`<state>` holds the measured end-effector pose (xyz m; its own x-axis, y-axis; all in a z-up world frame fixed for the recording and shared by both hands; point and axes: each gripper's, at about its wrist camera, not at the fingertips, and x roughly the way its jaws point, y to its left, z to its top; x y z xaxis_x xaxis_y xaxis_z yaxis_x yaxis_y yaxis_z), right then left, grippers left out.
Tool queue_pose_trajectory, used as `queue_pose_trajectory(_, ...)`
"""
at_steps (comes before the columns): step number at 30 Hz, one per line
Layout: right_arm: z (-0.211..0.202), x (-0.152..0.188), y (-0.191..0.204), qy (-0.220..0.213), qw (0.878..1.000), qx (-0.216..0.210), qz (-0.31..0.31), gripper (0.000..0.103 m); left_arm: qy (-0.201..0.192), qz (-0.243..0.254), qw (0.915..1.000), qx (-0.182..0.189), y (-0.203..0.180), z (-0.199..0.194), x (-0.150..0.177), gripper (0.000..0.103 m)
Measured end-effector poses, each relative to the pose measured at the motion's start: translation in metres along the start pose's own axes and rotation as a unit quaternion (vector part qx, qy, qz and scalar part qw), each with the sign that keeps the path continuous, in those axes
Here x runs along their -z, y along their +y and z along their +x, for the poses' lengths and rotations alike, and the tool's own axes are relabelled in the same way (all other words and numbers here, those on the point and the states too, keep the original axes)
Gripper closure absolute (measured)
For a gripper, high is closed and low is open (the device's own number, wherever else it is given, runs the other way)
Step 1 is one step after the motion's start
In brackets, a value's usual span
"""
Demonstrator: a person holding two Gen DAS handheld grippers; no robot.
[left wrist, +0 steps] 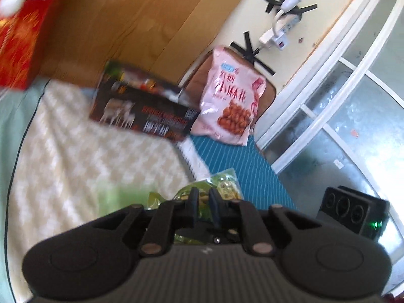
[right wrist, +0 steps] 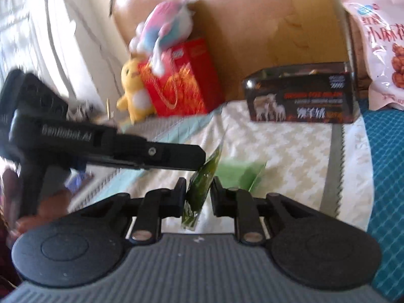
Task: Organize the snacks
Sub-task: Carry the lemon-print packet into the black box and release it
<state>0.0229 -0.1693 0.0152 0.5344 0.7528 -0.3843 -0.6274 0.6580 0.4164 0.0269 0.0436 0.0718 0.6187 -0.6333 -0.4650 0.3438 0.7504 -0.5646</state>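
Between both pairs of tongs hangs a green snack packet (right wrist: 202,184), thin crinkled foil, above the bed (right wrist: 277,146). Left tongs (left wrist: 203,198) are pinched narrow on its top edge; right tongs (right wrist: 198,189) stand narrow around its lower end, and whether the pads press is unclear. Beneath lies a cream zigzag-woven blanket (left wrist: 88,151), beside a teal ribbed cover (left wrist: 242,161). Farther back stand a glossy dark box (left wrist: 144,108), a soft pink bag (left wrist: 227,101), a red carton (right wrist: 181,80), plush toys (right wrist: 133,88) and a wooden headboard (left wrist: 126,20).
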Motion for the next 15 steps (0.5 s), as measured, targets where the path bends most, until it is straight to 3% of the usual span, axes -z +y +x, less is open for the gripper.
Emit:
queue_pose_trajectory(10, 0.047, -0.087, -0.059, -0.03, 0.999, 0.009, 0.021, 0.08, -0.044, 0.028, 0.9977, -0.044, 0.013, 0.06, -0.097, 0.091)
queue_pose_trajectory(11, 0.055, -0.097, -0.065, -0.032, 0.999, 0.013, 0.019, 0.08, -0.05, 0.03, 0.997, -0.05, 0.017, 0.068, -0.107, 0.089)
queue_pose_trajectory(13, 0.073, -0.116, -0.078, -0.034, 0.999, 0.016, 0.022, 0.08, -0.066, 0.033, 0.9952, -0.063, 0.023, 0.083, -0.123, 0.076)
queue_pose_trajectory(15, 0.095, -0.133, -0.092, -0.034, 0.999, 0.016, 0.032, 0.077, -0.082, 0.036, 0.992, -0.089, 0.03, 0.098, -0.137, 0.072)
